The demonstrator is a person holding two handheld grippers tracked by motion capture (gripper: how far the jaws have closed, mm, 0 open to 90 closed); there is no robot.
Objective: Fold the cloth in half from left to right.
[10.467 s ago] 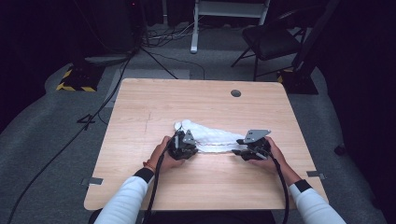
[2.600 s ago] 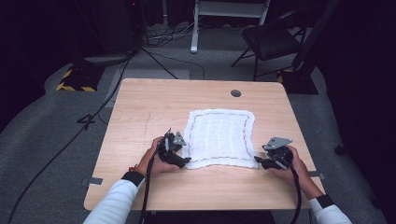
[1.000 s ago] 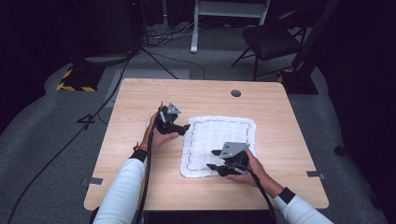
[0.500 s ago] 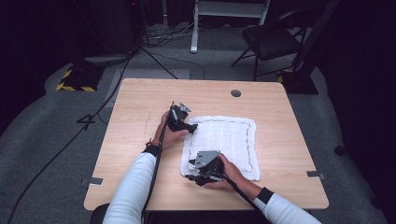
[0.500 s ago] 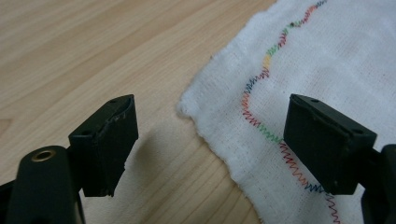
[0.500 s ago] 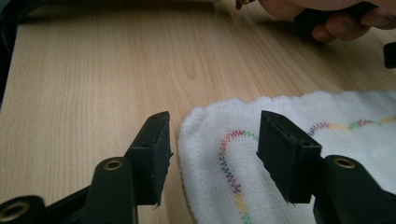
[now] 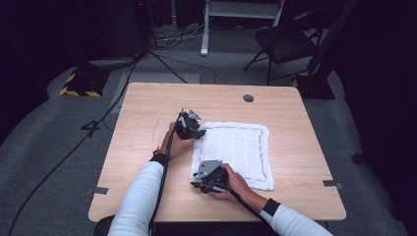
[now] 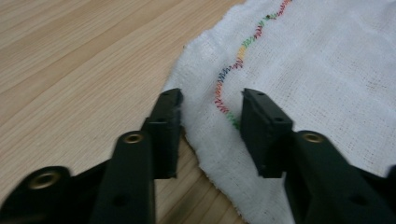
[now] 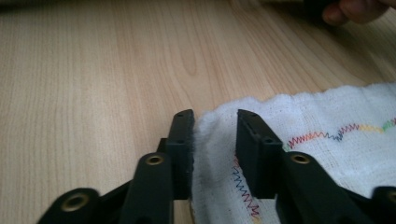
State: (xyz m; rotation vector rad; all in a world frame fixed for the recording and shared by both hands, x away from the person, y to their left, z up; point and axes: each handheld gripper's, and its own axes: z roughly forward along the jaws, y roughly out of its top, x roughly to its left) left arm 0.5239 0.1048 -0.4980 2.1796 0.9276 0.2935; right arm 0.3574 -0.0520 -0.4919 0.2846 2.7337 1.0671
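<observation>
While closing just now, left gripper (image 8: pixel 211 116) astride far-left corner of white cloth (image 7: pixel 236 150), right gripper (image 9: pixel 215 140) pinching near-left corner, fabric bunched between the jaws. Cloth flat on wooden table (image 7: pixel 147 162), hands either end of its left edge.

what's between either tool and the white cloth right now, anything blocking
Nothing visible. The left tool has its jaws astride the far-left corner of the white woven cloth with the multicoloured zigzag stitching, and the right tool has its jaws astride the near-left corner. Both have just been closing, cloth between them. Around the cloth is bare light wooden table.
</observation>
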